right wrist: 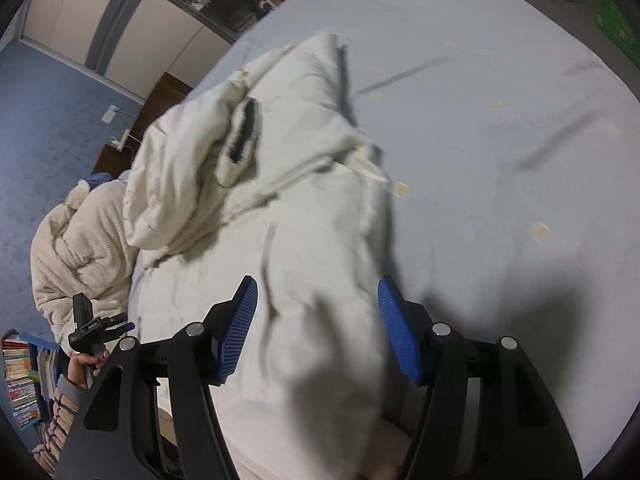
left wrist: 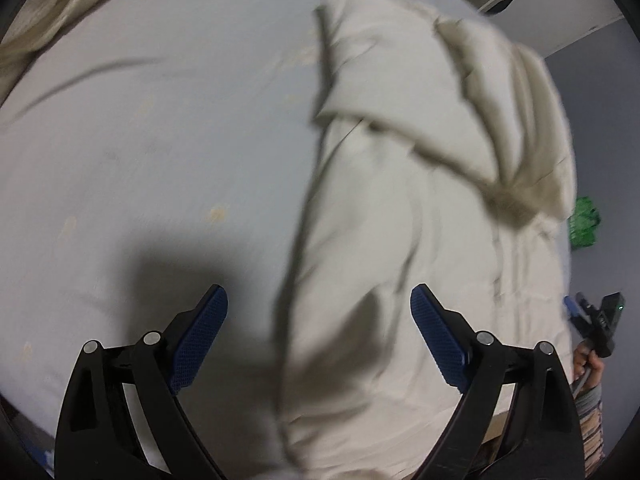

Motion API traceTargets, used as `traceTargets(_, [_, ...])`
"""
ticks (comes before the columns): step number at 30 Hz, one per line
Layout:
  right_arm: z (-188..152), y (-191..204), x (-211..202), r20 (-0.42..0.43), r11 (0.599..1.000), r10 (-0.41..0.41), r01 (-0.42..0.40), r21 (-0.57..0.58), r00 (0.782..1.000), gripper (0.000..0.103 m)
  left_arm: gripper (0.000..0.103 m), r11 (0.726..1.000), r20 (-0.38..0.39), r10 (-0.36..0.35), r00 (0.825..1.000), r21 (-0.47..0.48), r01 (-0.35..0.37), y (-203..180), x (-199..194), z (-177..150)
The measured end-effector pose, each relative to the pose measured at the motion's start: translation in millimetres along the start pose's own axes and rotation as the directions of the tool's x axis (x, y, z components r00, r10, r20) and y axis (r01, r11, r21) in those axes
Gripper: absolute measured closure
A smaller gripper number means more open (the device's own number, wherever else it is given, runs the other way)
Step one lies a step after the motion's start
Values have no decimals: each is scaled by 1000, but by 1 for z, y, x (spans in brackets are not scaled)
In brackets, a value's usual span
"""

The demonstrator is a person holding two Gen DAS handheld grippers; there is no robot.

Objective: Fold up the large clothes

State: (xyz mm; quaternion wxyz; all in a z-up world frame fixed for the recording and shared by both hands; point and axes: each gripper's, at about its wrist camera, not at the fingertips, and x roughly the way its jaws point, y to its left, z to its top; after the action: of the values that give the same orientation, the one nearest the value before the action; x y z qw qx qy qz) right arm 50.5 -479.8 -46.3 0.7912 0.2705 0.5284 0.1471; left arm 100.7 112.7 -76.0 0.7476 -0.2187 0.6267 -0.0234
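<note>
Both grippers hang with jaws apart over a cream jacket (left wrist: 360,240) lying on a pale blue bed (left wrist: 140,140).

The left gripper (left wrist: 319,322) stands wide, holding nothing: the jacket's long edge runs up between its fingers, the left pad (left wrist: 200,336) over bare sheet, the right pad (left wrist: 438,332) over cloth. The right gripper (right wrist: 318,320) is about half spread and also grips nothing; jacket cloth lies below and between its pads, whether touching I cannot tell. A folded part with a dark opening (right wrist: 244,132) lies farther off. A second fluffy cream garment (right wrist: 80,248) is heaped at the bed's edge, books (right wrist: 20,384) beyond. Each view catches the other gripper, held in a hand (right wrist: 86,368), at its rim.
</note>
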Motion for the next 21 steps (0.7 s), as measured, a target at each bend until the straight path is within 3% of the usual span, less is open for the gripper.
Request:
traceTargets(4, [-11, -20, -3, -34, 999, 15, -14, 34, 999, 43, 14, 999, -93, -54, 994, 3, 54, 5, 11, -12])
traceTargets(6, [-18, -27, -1, -71, 998, 39, -35, 49, 997, 43, 14, 989, -141, -145, 979, 7, 147, 1, 14, -19])
traceTargets(8, [-23, -30, 2, -98, 996, 71, -65, 60, 993, 43, 18, 980, -196, -182, 963, 39, 193, -9, 23, -26])
traceTargets(12, [-31, -33, 10, -148, 983, 171, -159, 88, 974, 43, 19, 977, -232, -176, 957, 77, 198, -18, 29, -34])
traceTargets(15, [-37, -27, 19, -197, 967, 253, -239, 92, 947, 43, 22, 971, -244, -204, 948, 76, 228, -20, 27, -36])
traceTargets(21, [-40, 5, 20, -245, 948, 311, -316, 16, 918, 41, 29, 960, -278, -191, 941, 146, 238, -39, 31, -45])
